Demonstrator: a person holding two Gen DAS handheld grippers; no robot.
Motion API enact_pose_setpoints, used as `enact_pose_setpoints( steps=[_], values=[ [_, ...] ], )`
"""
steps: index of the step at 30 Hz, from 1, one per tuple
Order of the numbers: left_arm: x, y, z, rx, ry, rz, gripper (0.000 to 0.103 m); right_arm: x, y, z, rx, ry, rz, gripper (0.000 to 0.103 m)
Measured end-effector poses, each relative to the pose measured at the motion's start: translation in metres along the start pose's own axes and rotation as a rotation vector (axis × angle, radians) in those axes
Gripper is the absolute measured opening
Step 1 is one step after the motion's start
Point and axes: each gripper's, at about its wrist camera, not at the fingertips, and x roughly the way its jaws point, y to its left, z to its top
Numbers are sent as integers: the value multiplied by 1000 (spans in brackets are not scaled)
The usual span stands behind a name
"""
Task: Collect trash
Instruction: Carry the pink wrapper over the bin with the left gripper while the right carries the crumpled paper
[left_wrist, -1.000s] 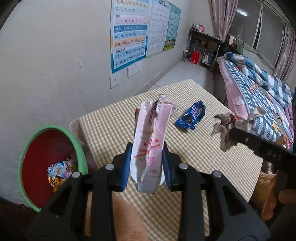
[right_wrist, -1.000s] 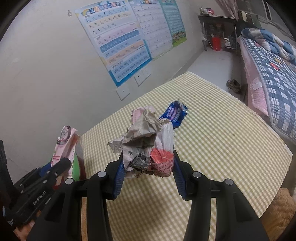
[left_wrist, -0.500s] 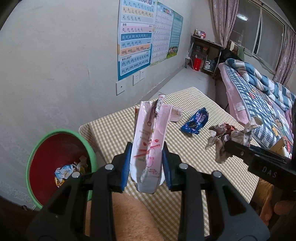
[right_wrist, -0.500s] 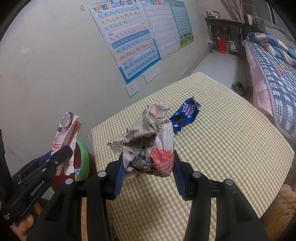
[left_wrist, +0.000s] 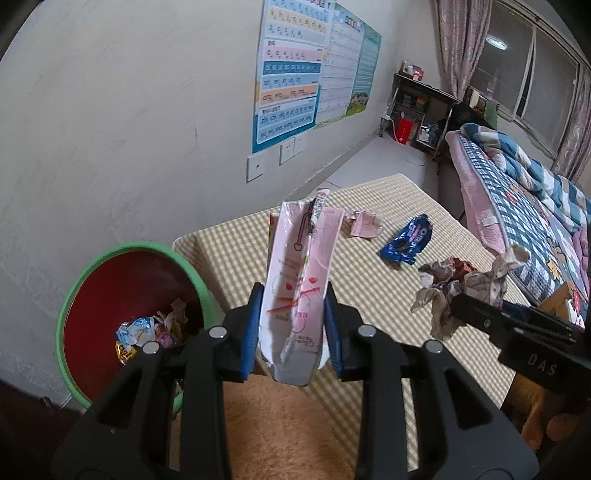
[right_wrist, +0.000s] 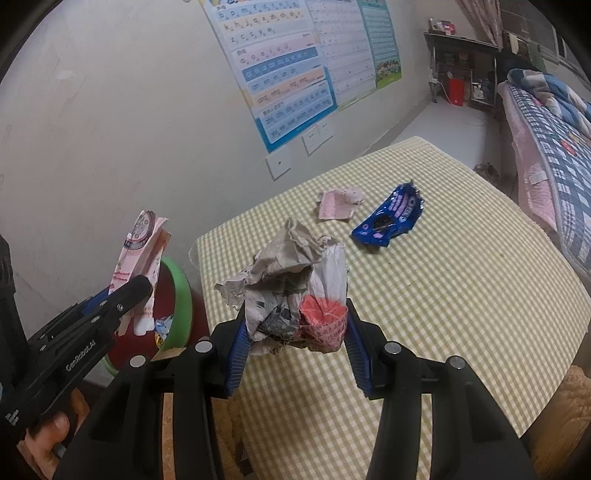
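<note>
My left gripper (left_wrist: 293, 332) is shut on a tall pink and white wrapper (left_wrist: 301, 273), held upright over the near left corner of the checked table (left_wrist: 373, 291). My right gripper (right_wrist: 295, 334) is shut on a crumpled wad of grey paper with a red piece (right_wrist: 295, 291); this wad (left_wrist: 458, 288) shows at the right in the left wrist view. A green bin with a red inside (left_wrist: 122, 291) stands on the floor left of the table, with several wrappers at its bottom. A blue snack wrapper (right_wrist: 389, 218) and a small pink scrap (right_wrist: 338, 203) lie on the table.
A white wall with posters (left_wrist: 291, 70) and sockets runs behind the table. A bed with a plaid quilt (left_wrist: 524, 192) stands to the right. A shelf (left_wrist: 417, 107) is at the room's far end. A tan furry surface (left_wrist: 280, 428) lies under the grippers.
Both grippers have drifted left toward the bin with their loads still held. The bin now shows more fully in the left wrist view.
</note>
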Motion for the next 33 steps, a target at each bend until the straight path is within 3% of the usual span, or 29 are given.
enact_pose_setpoints(
  steps=[33],
  values=[
    [3,108,-18,-179,18,114,30,46,105,2,-193,73,78,46]
  ],
)
